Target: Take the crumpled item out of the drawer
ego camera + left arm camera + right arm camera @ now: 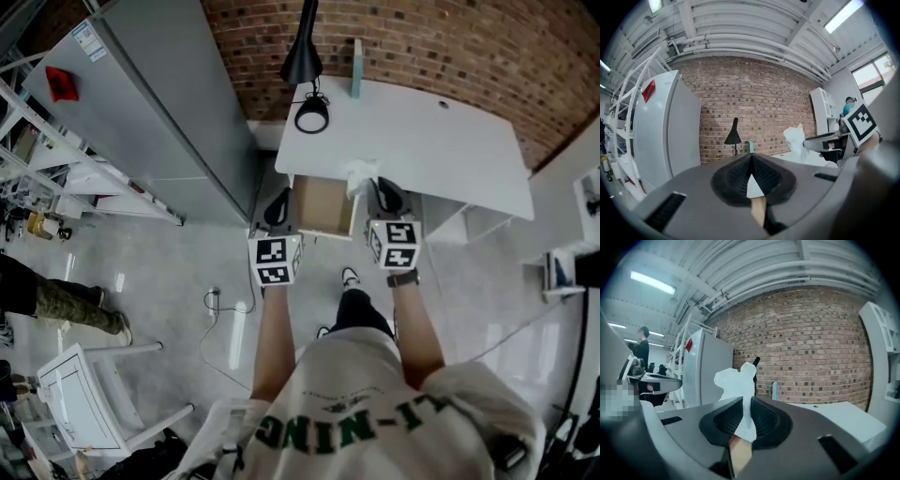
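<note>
Only overhead: drawer (323, 206) beside crumpled paper (361, 175).

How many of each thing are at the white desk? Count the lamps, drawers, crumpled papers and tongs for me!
Black desk lamp: 1
Open brown wooden drawer: 1
White crumpled paper: 1, pinched in the right tongs
Tongs: 2, the left tongs shut and empty, plus the right tongs
Total: 5

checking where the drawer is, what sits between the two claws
The open drawer, as the head view shows: it sits between the left claw and the right claw, which is shut on the crumpled paper.
</note>
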`<state>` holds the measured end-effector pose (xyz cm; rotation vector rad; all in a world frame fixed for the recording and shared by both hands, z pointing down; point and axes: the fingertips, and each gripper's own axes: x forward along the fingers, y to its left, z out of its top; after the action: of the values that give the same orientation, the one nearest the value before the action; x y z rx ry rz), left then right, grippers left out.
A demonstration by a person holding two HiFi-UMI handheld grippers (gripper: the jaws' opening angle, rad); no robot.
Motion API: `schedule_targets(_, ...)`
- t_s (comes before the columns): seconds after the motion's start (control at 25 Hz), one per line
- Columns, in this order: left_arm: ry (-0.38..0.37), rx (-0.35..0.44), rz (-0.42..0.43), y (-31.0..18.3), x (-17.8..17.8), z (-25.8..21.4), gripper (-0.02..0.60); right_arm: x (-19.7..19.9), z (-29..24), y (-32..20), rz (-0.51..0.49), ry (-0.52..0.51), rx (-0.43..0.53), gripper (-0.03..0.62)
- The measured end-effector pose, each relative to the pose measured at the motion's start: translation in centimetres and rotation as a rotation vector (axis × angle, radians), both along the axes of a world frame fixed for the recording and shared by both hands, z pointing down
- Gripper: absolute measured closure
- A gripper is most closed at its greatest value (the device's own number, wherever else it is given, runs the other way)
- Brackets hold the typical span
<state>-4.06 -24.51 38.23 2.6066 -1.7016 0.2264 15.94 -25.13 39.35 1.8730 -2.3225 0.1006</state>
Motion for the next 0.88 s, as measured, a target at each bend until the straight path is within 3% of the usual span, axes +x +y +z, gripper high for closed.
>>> schedule_targets(0.16,-0.013,0.032,-0.004,1.0,-0.2,-1.1,0.588,-0.1,-1.4,1.6,0.012,-0.023,0.024,0.543)
schedule_targets(0.56,0.022,0.028,-0.026,2.1,-1.0,-0.8,0.588,-1.2,-0.9,2.9,-0.02,0.016,0.01,0.543)
schedule_targets(0.88,0.017,0.027,-0.061,1.5,-0.9,0.1,0.588,-3.2,0.1,2.5,-0.145,0.032,-0.014,0.543)
